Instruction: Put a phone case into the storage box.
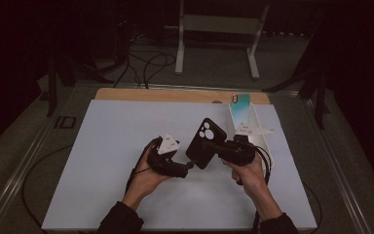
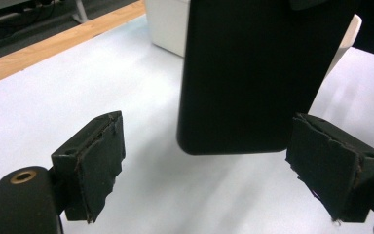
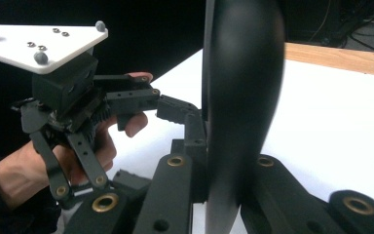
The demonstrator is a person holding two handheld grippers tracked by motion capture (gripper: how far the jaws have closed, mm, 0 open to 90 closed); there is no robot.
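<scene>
1. While the person's two forearms come in from the six o'clock edge of the high view, the left gripper [image 1: 191, 165] sits just left of the mat's centre, aimed toward three o'clock, jaws spread wide.
2. In the left gripper view its two pads stand far apart at eight and four o'clock; the lower rounded edge of the black phone case [image 2: 253, 73] hangs between them, touching neither, with open room on the left side and only a narrow gap to the right pad [image 2: 333, 165].
3. The right gripper [image 1: 208, 145] is just right of centre, aimed toward nine o'clock, its jaws clamped tight on the phone case [image 1: 204, 143]; in the right gripper view the case [image 3: 243, 97] rises edge-on from between the jaws.
4. The case is held tilted above the white mat [image 1: 117, 146], camera cutout at its upper end, its lower corner next to the left gripper's tip.
5. The mat is bare toward nine o'clock and along its near edge, leaving wide room to move there.
6. At about two o'clock from the hands a white box [image 1: 260, 139] lies lengthwise, touching the right gripper's far side.
7. At the box's far end a teal phone case [image 1: 241, 100] stands against the wooden table edge [image 1: 151, 94].
</scene>
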